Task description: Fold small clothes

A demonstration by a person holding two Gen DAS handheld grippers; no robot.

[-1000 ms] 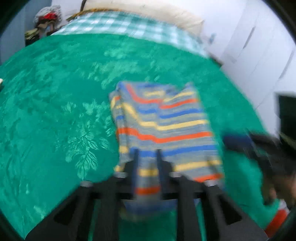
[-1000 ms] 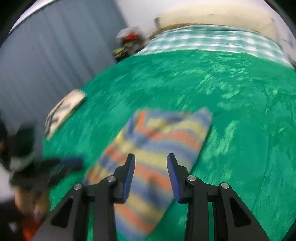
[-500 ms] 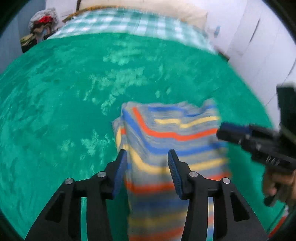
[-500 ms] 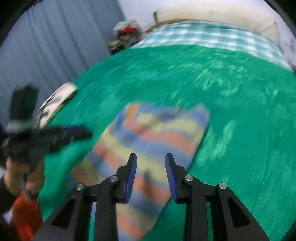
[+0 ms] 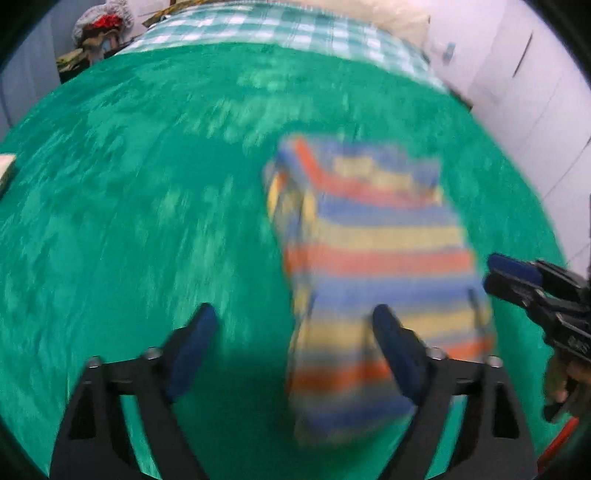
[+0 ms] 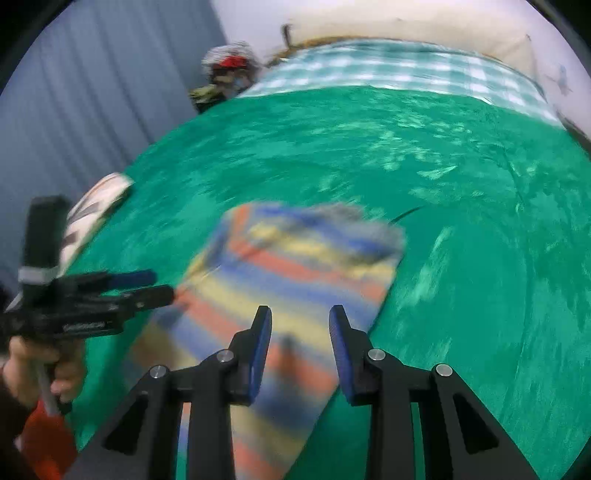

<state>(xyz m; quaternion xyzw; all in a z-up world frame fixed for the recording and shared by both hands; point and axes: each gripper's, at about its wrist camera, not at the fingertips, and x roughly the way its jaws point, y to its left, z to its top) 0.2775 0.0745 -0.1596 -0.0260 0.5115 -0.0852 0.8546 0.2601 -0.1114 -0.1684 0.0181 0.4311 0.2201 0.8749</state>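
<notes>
A folded striped garment (image 5: pixel 373 258) in blue, yellow and orange lies flat on the green bedspread (image 5: pixel 147 184). My left gripper (image 5: pixel 293 332) hovers over its near left edge with its jaws opening wide. The cloth passes under the right finger (image 5: pixel 395 343) and neither pad presses on it. In the right wrist view the same striped garment (image 6: pixel 295 266) lies below my right gripper (image 6: pixel 301 328). That gripper is partly open and holds nothing, with the cloth showing through the gap. Each gripper appears in the other's view: the right gripper (image 5: pixel 517 284), the left gripper (image 6: pixel 140 286).
A green-and-white checked sheet (image 5: pixel 277 26) and a pillow lie at the head of the bed. A folded white patterned item (image 6: pixel 96 206) rests at the bed's left edge. Clothes are piled (image 6: pixel 229 66) in the far corner, beside a grey curtain (image 6: pixel 92 92). White cupboard doors (image 5: pixel 535 92) stand to the right.
My left gripper was shut on the garment's near edge, then let go and spread wide. The garment now lies flat. The right gripper's gap is unchanged.
</notes>
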